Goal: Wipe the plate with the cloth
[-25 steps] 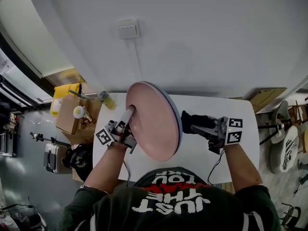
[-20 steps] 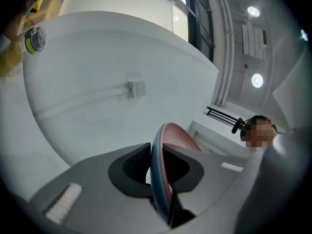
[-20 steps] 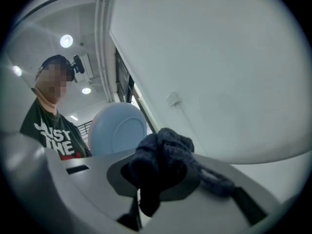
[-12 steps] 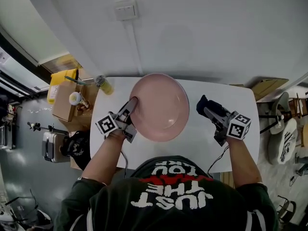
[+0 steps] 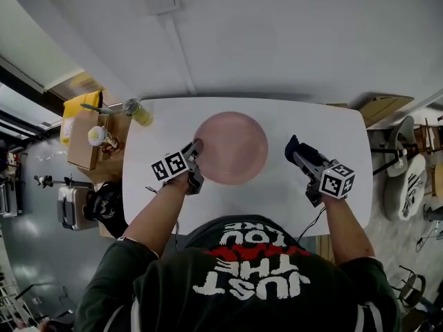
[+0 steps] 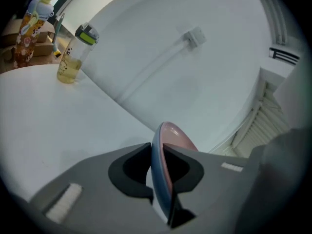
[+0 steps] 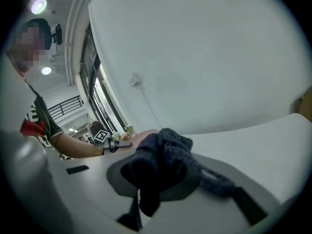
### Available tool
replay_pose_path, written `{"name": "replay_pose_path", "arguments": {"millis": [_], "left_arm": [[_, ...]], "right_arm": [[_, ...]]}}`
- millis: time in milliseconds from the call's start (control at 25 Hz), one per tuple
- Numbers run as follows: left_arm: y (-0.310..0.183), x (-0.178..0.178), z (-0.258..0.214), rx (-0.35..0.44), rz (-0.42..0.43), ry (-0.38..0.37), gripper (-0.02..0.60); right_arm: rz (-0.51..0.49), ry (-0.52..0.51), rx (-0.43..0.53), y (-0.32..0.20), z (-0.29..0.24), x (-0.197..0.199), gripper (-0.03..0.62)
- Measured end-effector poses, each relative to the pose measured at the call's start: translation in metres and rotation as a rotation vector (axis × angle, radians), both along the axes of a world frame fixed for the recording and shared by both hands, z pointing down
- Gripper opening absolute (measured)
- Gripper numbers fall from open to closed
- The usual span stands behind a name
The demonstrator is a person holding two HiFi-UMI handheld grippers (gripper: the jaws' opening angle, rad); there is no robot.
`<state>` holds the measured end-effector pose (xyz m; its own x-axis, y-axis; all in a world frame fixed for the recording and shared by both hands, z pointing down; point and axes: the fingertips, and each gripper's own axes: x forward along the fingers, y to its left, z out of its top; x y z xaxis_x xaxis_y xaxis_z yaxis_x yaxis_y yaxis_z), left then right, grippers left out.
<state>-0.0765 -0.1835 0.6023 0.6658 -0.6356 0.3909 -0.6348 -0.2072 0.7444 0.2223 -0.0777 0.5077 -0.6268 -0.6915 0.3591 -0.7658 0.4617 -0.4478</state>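
A round pink plate (image 5: 232,149) with a blue underside lies flat on the white table (image 5: 318,120). My left gripper (image 5: 196,148) is shut on its left rim. In the left gripper view the rim of the plate (image 6: 171,132) runs edge-on between the jaws of that gripper (image 6: 159,156). My right gripper (image 5: 296,150) is to the right of the plate and apart from it, shut on a dark blue cloth (image 5: 291,144). In the right gripper view the bunched cloth (image 7: 163,157) fills the jaws and a strand trails off to the right.
A bottle of yellow liquid (image 5: 139,113) stands at the table's far left corner, also seen in the left gripper view (image 6: 74,56). Beside the table on the left are a cardboard box (image 5: 84,147) and a toy-topped bottle (image 6: 29,26). A white wall runs behind the table.
The plate has gone from standing tilted on edge, raised, to lying flat on the table. Both grippers have come down; the right one, with the cloth, has drawn away to the right.
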Motion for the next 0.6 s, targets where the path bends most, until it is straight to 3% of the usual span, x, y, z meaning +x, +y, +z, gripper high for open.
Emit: {"name": "replay_pose_path", "arguments": {"millis": [200, 600], "left_arm": [[0.007, 0.023, 0.039, -0.053, 0.055, -0.133, 0.048], [0.010, 0.040, 0.080, -0.094, 0.054, -0.233, 0.049]], "right_arm": [[0.008, 0.013, -0.025, 0.010, 0.014, 0.005, 0.040], [0.010, 0.010, -0.046, 0.020, 0.030, 0.015, 0.040]]}}
